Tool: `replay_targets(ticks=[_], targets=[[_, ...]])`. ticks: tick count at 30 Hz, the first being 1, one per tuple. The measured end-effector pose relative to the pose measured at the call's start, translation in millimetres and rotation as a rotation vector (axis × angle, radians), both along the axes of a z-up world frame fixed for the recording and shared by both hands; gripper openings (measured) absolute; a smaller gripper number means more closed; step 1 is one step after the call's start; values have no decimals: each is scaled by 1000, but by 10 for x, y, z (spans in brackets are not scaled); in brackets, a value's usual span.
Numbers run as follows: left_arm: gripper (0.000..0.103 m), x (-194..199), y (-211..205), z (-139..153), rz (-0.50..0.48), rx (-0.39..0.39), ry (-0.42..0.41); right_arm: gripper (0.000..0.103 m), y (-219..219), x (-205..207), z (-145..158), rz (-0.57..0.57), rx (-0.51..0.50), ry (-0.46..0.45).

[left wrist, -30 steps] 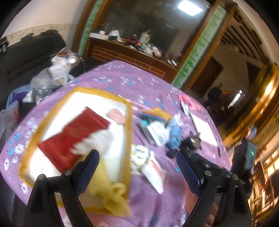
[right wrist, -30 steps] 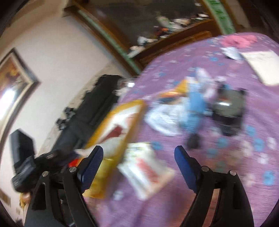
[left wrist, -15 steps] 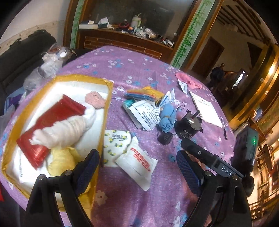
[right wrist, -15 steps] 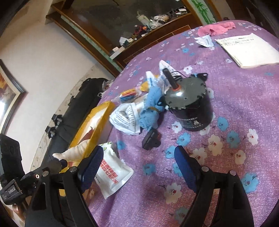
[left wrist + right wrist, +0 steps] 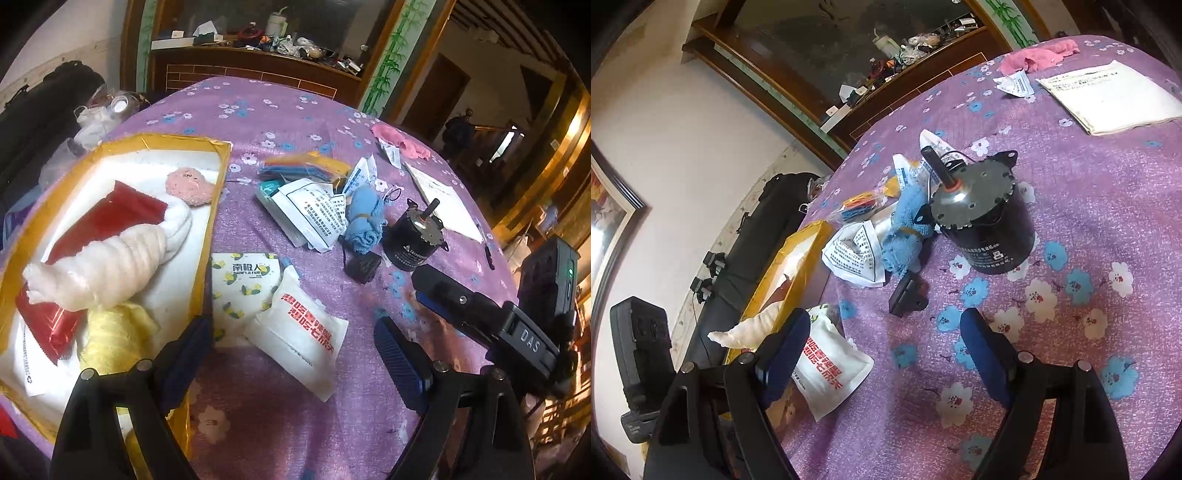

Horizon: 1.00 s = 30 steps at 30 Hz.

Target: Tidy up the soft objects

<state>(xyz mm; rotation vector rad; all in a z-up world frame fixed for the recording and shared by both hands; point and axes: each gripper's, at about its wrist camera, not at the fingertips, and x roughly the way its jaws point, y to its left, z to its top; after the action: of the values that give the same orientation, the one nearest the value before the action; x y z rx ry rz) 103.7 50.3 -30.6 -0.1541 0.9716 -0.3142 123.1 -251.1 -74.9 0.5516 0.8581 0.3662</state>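
Your left gripper (image 5: 291, 349) hangs with its jaws spread wide and nothing between them, low over the purple flowered tablecloth (image 5: 280, 114). Your right gripper (image 5: 884, 345) is likewise spread and empty.

Just ahead of the left jaws lies the white pouch with red lettering (image 5: 301, 332), flat on the cloth, its long axis running diagonally from upper left to lower right, one corner overlapping the lemon-print packet (image 5: 245, 280) beside it. That packet sits touching the edge of the yellow-rimmed tray (image 5: 214, 206), which already holds a white rolled towel (image 5: 110, 258), a yellow cloth (image 5: 110, 332), a pink puff (image 5: 188, 181) and a red packet (image 5: 110, 218).

Farther out, ahead and to the right, the rolled blue towel (image 5: 364, 218) lies with its long axis running away from you, pressed between the printed paper packets (image 5: 314, 206) and the black motor (image 5: 412, 240). From your right wrist the blue towel (image 5: 905, 229) sits ahead and slightly left, touching the motor (image 5: 982, 221).

By my reading, your left hand is nearer the white pouch and the tray; the right is nearer the blue towel, and should close across its width, clear of the motor.
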Motion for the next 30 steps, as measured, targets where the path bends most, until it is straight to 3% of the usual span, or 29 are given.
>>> replay_targets(ticks=[3,8,14,16,19,20,22,25,28,30], targets=[[92,-29,94,2,23,-5,6,83,7,-9,0,2,-6,4],[92,-93,164,22,23,-96,25,83,34,-7,1,10,-2,7],[90,75,-146,80,-10,-3,13,83,32,12,-16,11,12,16],[62,139,-259,32,-12,71,9,83,12,16,-18,5,20,16],[54,191,-354,-115,-53,126,48,83,-21,17,-31,-6,34,19],[46,185,-360,-154,-59,129,58,83,-31,21,-38,-7,43,22],[34,130,-352,-154,-75,102,47,83,-41,21,-54,-5,56,29],[29,94,-360,-192,-99,57,67,83,-44,36,-63,2,64,32],[32,101,-383,-264,-102,44,99,83,-42,44,-69,1,58,37],[58,107,-381,-289,-97,38,117,83,-57,48,-74,-3,67,39]])
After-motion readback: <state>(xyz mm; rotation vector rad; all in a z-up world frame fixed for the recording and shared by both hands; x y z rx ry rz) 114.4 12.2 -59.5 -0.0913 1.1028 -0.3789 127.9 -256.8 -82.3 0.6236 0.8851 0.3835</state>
